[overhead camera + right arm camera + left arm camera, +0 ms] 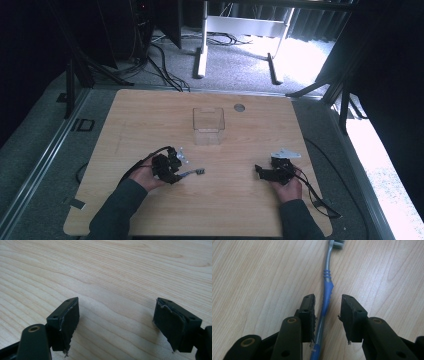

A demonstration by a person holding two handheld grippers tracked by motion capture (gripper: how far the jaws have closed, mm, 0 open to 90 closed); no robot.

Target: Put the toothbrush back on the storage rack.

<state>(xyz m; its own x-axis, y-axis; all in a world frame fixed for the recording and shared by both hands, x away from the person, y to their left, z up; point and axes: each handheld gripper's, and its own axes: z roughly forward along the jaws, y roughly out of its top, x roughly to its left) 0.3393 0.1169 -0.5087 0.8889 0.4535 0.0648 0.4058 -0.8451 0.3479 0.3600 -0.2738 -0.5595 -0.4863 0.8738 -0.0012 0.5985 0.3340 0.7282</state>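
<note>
A clear plastic box (208, 125) is seen mid-worktop (150, 115) on pale wood, grey carpet beyond; a blue-and-grey toothbrush (327, 287) lies flat between the parted jaws of the left hand-held gripper (327, 305), ungripped, while the right hand-held gripper (116, 312) is spread wide, empty.

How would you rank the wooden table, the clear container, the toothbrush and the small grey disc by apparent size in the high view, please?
Largest to smallest, as they look in the high view:
1. wooden table
2. clear container
3. toothbrush, only partly visible past the left claw
4. small grey disc

The last two look close in size, so that order is unsure.
</note>
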